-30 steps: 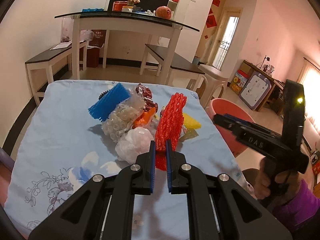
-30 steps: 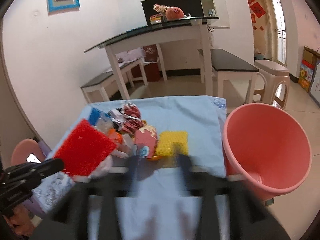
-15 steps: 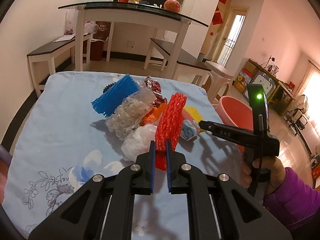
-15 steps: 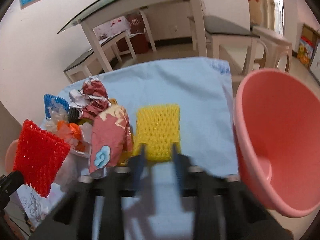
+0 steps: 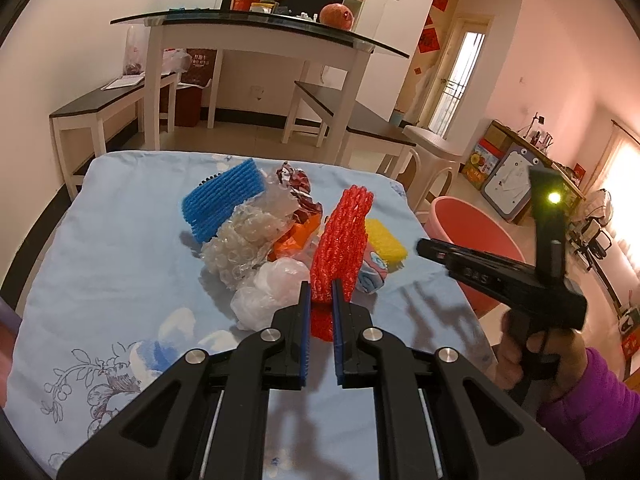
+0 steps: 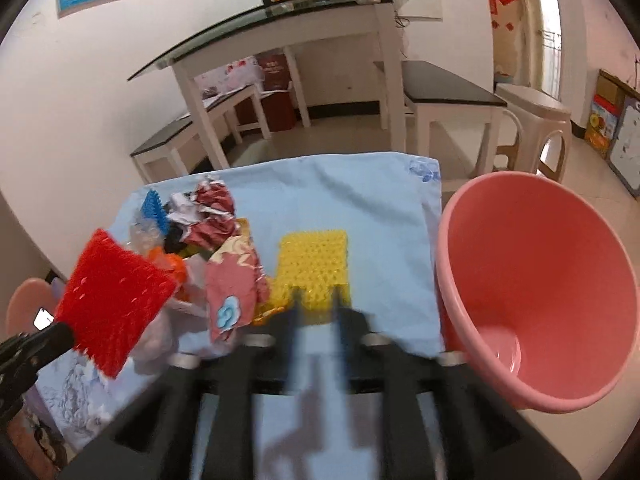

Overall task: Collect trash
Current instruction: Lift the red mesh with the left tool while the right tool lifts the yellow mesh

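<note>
The left tool [image 5: 321,298] pinches the red foam net [image 5: 344,240] upright above the bench [image 5: 120,240], while the right tool [image 6: 316,312], opening and empty, points at the flat yellow foam net [image 6: 314,264] just ahead, left of the pink bin [image 6: 540,280].

Both wrist views look down along jaws, close over blue cloth [image 5: 120,240] – shared: trash pile, pink bucket [image 6: 540,280].

A table under a pale blue floral cloth [image 5: 104,240] — trash heaped mid-cloth (yellow foam net [image 6: 314,268] lying flat).
</note>
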`<state>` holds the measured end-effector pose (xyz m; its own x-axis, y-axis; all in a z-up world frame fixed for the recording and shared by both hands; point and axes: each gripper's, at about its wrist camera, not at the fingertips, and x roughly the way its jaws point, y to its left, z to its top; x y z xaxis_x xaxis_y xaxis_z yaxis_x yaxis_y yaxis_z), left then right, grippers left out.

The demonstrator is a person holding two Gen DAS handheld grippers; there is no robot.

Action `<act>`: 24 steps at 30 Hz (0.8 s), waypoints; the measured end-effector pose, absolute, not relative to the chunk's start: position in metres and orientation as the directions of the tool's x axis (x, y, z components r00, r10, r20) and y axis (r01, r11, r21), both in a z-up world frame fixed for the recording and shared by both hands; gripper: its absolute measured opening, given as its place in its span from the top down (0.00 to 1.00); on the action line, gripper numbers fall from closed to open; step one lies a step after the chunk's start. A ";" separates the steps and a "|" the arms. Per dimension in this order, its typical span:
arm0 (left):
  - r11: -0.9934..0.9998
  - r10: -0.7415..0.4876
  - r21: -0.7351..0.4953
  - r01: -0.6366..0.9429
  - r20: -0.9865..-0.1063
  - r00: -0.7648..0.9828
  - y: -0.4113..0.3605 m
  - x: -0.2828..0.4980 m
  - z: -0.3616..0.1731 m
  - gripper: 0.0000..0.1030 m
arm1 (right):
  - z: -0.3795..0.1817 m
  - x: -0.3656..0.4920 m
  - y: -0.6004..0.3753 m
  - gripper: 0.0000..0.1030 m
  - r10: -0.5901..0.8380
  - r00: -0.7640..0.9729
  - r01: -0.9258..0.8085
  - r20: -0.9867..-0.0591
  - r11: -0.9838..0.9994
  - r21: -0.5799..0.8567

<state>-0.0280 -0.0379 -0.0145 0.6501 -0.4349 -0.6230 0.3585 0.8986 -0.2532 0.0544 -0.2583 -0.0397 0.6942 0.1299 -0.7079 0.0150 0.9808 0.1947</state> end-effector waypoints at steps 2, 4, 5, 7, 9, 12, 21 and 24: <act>0.901 -0.430 -0.249 0.356 -0.624 0.652 -0.036 -0.028 -0.015 0.91 | -0.042 0.059 -0.260 0.36 0.123 0.703 0.025 -0.701 0.980 0.197; 0.904 -0.424 -0.246 0.351 -0.627 0.654 -0.035 -0.028 -0.015 0.91 | -0.046 0.068 -0.258 0.36 0.120 0.692 0.017 -0.712 0.983 0.183; 0.905 -0.422 -0.246 0.348 -0.629 0.653 -0.035 -0.027 -0.016 0.91 | -0.048 0.072 -0.257 0.36 0.122 0.685 0.014 -0.718 0.984 0.180; 0.906 -0.419 -0.247 0.343 -0.633 0.651 -0.034 -0.025 -0.016 0.91 | -0.055 0.081 -0.256 0.40 0.127 0.670 0.006 -0.732 0.984 0.176; 0.907 -0.418 -0.249 0.340 -0.636 0.649 -0.034 -0.023 -0.017 0.91 | -0.064 0.090 -0.254 0.51 0.136 0.644 -0.002 -0.753 0.984 0.176; 0.907 -0.416 -0.247 0.340 -0.641 0.645 -0.036 -0.021 -0.018 0.91 | -0.076 0.098 -0.253 0.70 0.150 0.612 0.001 -0.777 0.982 0.190; 0.911 -0.409 -0.245 0.333 -0.648 0.642 -0.039 -0.016 -0.020 0.91 | -0.060 0.080 -0.255 0.87 0.162 0.657 0.003 -0.736 0.976 0.217; 0.911 -0.407 -0.241 0.334 -0.646 0.646 -0.041 -0.017 -0.018 0.91 | -0.042 0.060 -0.257 0.87 0.162 0.700 -0.002 -0.695 0.974 0.225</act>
